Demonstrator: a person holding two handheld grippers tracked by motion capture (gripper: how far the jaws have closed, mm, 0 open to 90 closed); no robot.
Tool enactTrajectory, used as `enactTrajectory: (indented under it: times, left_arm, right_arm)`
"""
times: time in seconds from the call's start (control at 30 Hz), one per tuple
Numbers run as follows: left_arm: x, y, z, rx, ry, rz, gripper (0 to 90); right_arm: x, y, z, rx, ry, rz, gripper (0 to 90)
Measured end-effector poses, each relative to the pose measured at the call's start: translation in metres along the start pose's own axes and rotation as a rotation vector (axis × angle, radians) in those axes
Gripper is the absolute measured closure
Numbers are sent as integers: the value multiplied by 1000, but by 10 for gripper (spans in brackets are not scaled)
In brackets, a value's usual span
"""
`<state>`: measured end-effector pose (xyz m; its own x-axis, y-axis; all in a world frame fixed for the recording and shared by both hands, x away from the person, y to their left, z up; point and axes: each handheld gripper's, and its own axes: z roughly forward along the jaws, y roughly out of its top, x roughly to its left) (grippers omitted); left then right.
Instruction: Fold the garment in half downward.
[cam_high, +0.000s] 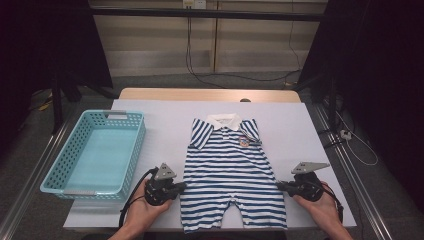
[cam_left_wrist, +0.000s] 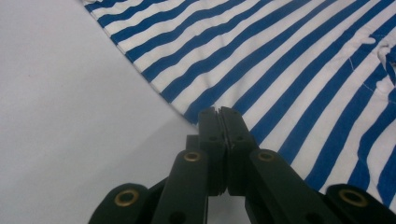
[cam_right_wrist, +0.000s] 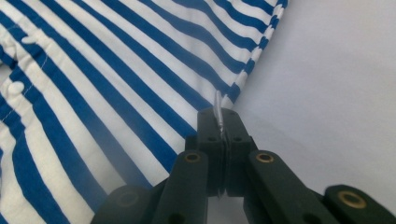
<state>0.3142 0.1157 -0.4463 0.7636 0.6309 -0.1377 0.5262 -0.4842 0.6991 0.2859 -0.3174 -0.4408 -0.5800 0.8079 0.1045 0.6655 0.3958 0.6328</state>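
The left gripper sits low at the left edge of the striped romper, its black jaws pressed together on the hem of the cloth; in the left gripper view the jaws meet right at the garment's border, where blue and white stripes end against the pale table cover. The right gripper mirrors it on the opposite side, its jaws likewise clamped tight on the fabric's edge, and in the right gripper view a thin fold of cloth stands pinched up between the tips. Each gripper is cradled in a hand coming in from the near side of the table, the left hand and the right hand, with a dark cable trailing from each.

The romper lies flat and face up in the middle of the table cover, collar pointing away from the person, short sleeves spread, a small badge on the chest, legs toward the near edge. Well to its left stands a light blue plastic basket with perforated walls.
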Motion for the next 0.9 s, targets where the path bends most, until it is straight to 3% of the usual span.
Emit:
enactTrajectory:
  times: [0.07,0.1,0.37,0.7,0.9]
  left_arm:
    - [-2,-2,-2,2,-16,-17,885]
    - [-2,-2,-4,9,-14,2,885]
    - [-6,-8,-14,41,-60,24,885]
    - [-11,-19,-28,46,-116,-6,885]
    - [-13,-25,-38,17,-147,-1,885]
  right_arm:
    - [1,-2,-1,8,12,-8,889]
    - [2,-2,-1,12,16,-13,889]
    - [8,-6,-8,25,34,-71,888]
    - [18,-17,-16,52,78,-108,888]
    - [21,-21,-20,48,77,-120,884]
